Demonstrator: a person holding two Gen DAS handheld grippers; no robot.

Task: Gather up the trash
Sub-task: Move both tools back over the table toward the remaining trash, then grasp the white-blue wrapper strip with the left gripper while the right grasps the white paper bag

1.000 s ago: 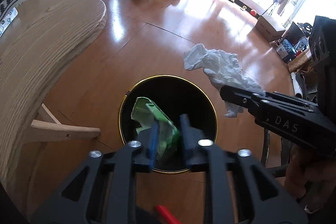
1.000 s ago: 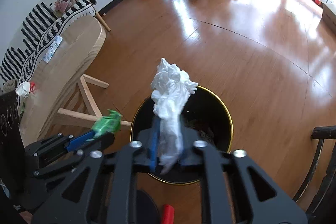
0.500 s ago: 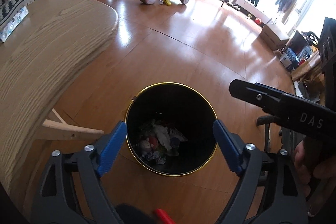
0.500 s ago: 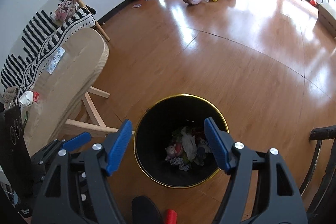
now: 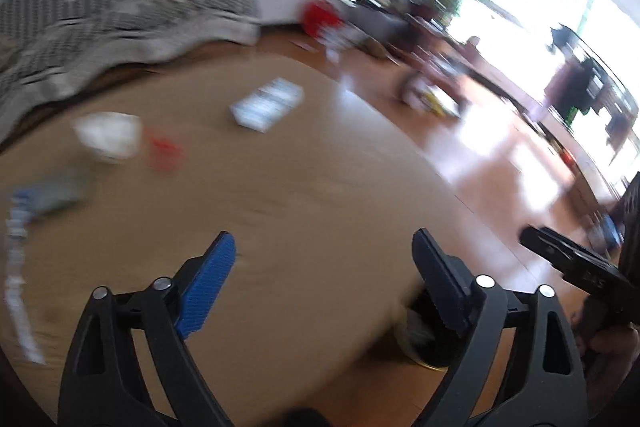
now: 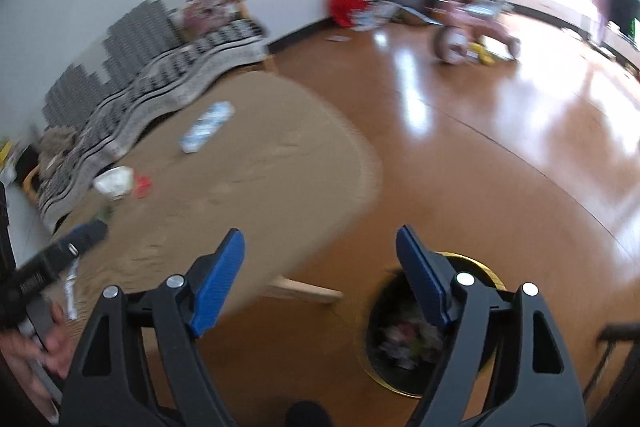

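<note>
My left gripper (image 5: 322,251) hangs over the round wooden table (image 5: 320,187), jaws wide and still opening, nothing between them. On the table, blurred, lie a white crumpled piece (image 5: 108,137), a small red piece (image 5: 162,151), a blue-and-white pack (image 5: 266,105) and a grey-blue item (image 5: 48,195). My right gripper (image 6: 320,239) is beside the table's edge, above the floor, jaws also opening and empty. The black bin with a gold rim (image 6: 492,275) stands on the floor at the lower right of the right wrist view, with trash inside.
A black-and-white striped throw (image 6: 160,75) covers a seat behind the table. A pink tricycle (image 6: 472,31) and a red bag (image 6: 344,7) stand far off on the shiny wooden floor. A dark chair part (image 6: 616,331) is at the right edge.
Both grippers opened and dropped a green wrapper and a white tissue into the bin. Both then rose and swung left toward the table; the bin slid to the lower right.
</note>
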